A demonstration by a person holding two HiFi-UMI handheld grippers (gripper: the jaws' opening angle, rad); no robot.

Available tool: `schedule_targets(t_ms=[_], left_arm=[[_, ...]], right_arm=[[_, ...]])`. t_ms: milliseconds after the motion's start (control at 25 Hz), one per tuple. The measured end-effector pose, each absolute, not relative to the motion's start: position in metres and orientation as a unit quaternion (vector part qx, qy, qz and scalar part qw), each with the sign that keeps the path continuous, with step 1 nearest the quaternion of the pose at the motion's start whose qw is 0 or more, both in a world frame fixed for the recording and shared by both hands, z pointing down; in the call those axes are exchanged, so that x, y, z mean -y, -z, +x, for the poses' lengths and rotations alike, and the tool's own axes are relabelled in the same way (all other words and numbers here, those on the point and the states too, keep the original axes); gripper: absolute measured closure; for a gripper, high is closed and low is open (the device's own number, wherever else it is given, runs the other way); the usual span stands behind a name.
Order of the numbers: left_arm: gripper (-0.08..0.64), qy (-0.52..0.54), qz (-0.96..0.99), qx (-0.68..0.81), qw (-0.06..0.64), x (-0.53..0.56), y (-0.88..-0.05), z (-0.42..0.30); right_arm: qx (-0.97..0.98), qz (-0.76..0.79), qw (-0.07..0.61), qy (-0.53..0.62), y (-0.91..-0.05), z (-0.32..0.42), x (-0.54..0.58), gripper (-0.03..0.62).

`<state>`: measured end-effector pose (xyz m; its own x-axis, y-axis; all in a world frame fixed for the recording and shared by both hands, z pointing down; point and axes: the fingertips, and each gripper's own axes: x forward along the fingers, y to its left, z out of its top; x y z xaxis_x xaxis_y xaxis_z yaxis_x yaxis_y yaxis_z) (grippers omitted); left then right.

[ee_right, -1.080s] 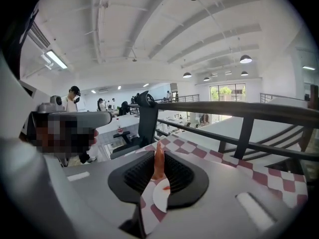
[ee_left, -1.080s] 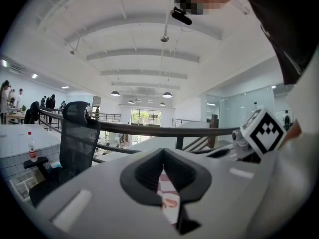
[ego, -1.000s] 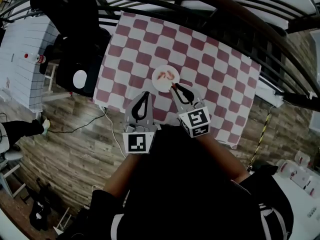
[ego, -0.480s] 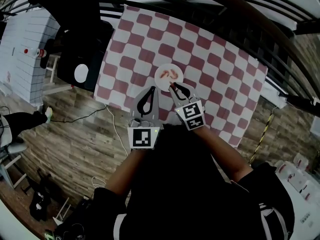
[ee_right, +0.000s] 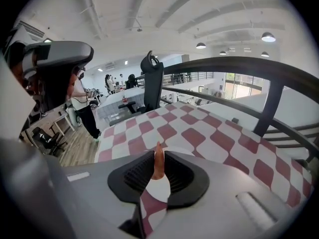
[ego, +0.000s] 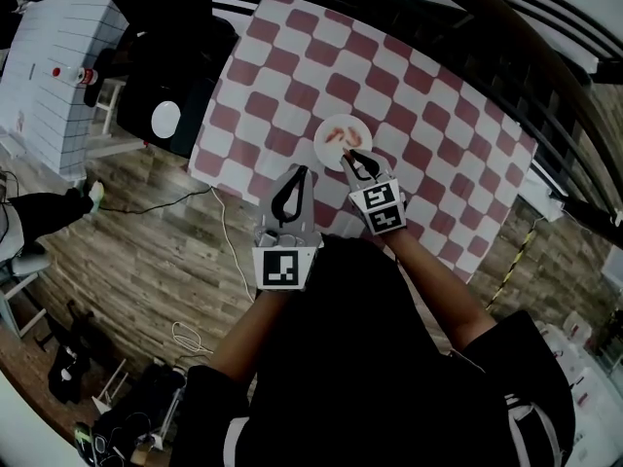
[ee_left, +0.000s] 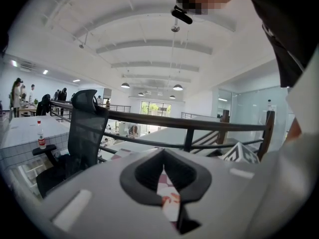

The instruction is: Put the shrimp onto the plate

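A white plate (ego: 324, 150) lies on the red-and-white checked cloth (ego: 419, 115), with two orange shrimp (ego: 336, 134) on it. My right gripper (ego: 353, 155) hovers at the plate's near edge, shut on another shrimp (ee_right: 158, 162) that stands upright between the jaws. Below it in the right gripper view is the plate (ee_right: 175, 152). My left gripper (ego: 299, 172) is to the left of the plate, shut with nothing in it. Through the thin slit between its jaws, the left gripper (ee_left: 163, 154) view shows the plate's shrimp (ee_left: 170, 198).
A black office chair (ego: 165, 86) stands off the table's left edge. A dark metal railing (ego: 506, 27) runs along the far side. Wood floor with a cable (ego: 219, 232) lies at the near left. A white desk with a bottle (ego: 86, 74) is at far left.
My right gripper, still holding the shrimp, has drawn closer to the plate's near edge. The left gripper has kept its place beside it.
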<state>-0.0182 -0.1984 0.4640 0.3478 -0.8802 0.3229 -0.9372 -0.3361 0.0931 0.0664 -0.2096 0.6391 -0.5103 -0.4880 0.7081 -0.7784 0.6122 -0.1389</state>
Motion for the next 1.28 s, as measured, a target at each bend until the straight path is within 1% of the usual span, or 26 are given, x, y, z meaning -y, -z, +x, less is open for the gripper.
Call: schedule_targets(t_ms=[120,360,680,1280], left_arm=[[0.552,-0.107,0.803,0.569,0.141,0.197,-0.466,-0.023],[0.552,-0.114,0.798,0.577,0.132,0.195,-0.467,-0.030],[0.554,-0.123,0.799,0.575,0.129,0.190,-0.469,-0.029],[0.554,-0.137,0.788,0.586,0.131,0.175,-0.473,-0.049]], right_arm=[[0.836,0.372,0.333,-0.227,-0.653,0.067,0.212,0.531],[0.826,0.362,0.361,-0.236,-0.684,0.068,0.212,0.529],[0.819,0.358,0.380,-0.237,-0.712,0.062,0.212,0.529],[0.810,0.348,0.420,-0.213,-0.738,0.054,0.215,0.528]])
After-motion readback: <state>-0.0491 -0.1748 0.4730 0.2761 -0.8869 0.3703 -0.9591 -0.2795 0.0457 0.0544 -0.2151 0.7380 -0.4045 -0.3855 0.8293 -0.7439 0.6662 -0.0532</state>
